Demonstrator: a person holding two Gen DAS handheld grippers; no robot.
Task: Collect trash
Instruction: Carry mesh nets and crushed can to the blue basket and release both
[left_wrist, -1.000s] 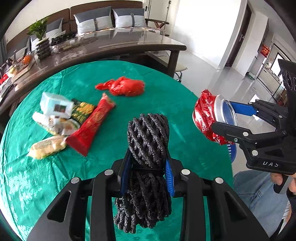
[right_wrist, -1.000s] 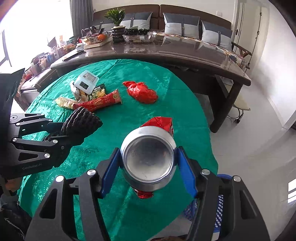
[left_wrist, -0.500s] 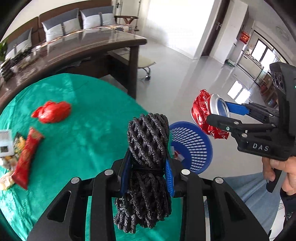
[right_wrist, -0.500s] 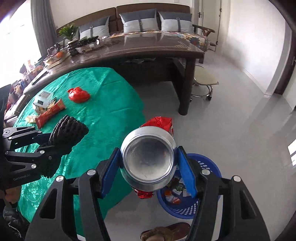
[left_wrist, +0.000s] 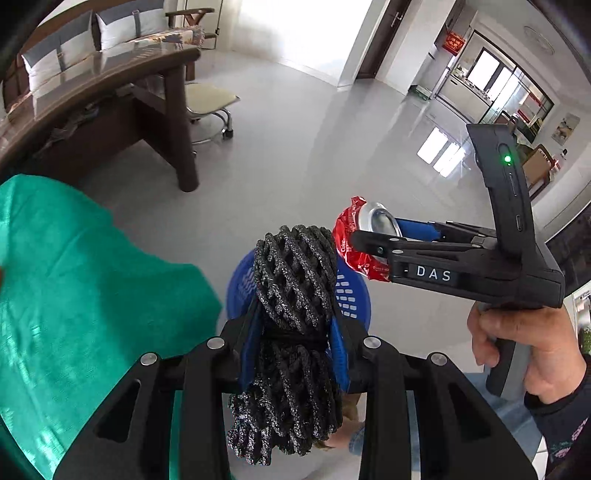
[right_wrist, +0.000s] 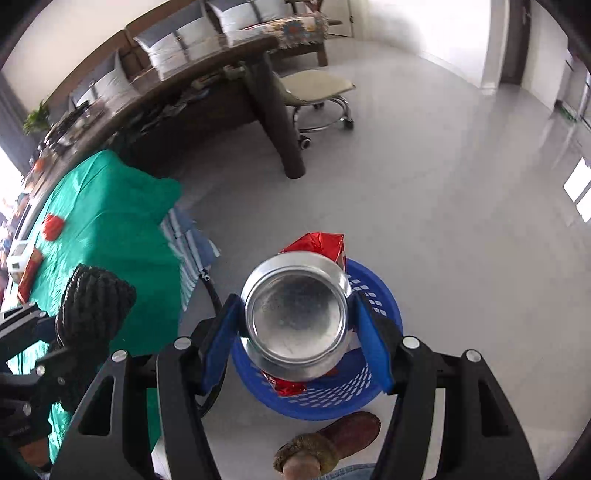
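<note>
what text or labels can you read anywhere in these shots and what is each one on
"DAS": white letters on the side of the right gripper, seen in the left wrist view.
"Coke": small white lettering on the crushed red can held in that gripper.
Red sign by the far doorway: too small to read.
Packets on the green tablecloth: print too blurred to read.

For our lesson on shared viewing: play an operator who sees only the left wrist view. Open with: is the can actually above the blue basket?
Observer: Yes. In the right wrist view the can, clamped in the right claw, hangs over the blue basket.
Operator: Anything on the floor by it?
Observer: A brown shoe, just beside its near rim.
Operator: Any trash on the table?
Observer: A red crumpled wrapper, a white box and a red packet lie on the green cloth.
</note>
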